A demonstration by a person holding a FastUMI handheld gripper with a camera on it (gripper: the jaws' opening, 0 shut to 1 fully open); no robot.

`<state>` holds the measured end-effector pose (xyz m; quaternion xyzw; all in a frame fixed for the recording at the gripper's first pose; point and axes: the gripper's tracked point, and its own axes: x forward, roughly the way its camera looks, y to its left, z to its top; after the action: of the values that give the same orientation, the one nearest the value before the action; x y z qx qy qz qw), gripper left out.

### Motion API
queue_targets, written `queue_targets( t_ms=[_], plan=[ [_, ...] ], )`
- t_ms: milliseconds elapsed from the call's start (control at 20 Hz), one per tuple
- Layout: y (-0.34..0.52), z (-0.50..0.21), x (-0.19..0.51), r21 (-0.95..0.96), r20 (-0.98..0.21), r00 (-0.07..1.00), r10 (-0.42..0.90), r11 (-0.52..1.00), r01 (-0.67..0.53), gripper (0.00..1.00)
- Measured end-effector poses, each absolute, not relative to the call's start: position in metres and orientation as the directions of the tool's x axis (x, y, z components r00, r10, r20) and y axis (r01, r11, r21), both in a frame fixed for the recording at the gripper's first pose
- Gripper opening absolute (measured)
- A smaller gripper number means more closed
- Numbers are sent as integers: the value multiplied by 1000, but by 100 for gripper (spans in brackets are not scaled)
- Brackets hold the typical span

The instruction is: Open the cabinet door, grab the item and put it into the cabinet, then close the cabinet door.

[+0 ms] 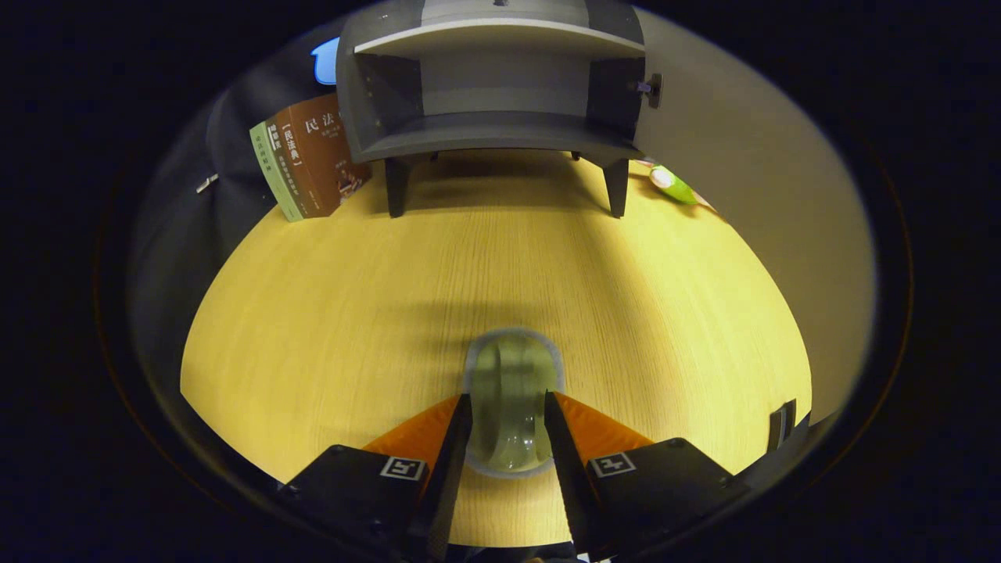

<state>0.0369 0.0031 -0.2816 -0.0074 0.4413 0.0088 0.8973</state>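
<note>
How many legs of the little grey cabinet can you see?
2: the cabinet shows a front left leg and a front right leg on the table. Back legs may be hidden behind them.

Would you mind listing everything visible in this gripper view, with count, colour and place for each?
Cabinet: one, grey, on short legs at the far side of the table, interior open and nothing inside that I can see.
Cabinet door: one, pale, swung open to the cabinet's right, with a dark knob.
Books: two or so, brown and green, leaning left of the cabinet.
Green object: one, green and white, on the table by the cabinet's right leg; too small to identify.
Glass item: one, clear greenish with a grey rim, between the fingers.
Table: one, light wood.
Gripper: one, fingers closed against the glass item's sides.
</note>
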Motion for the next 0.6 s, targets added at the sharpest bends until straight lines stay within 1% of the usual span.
queue_targets(
  t_ms=[250,400,600],
  plan=[
    [-1,-280,45,-13,-800,600,-13,1000,4,20],
    [2,-266,48,27,-788,615,7,999,24,19],
    [5,-208,54,89,-743,667,51,996,23,20]
  ],
)
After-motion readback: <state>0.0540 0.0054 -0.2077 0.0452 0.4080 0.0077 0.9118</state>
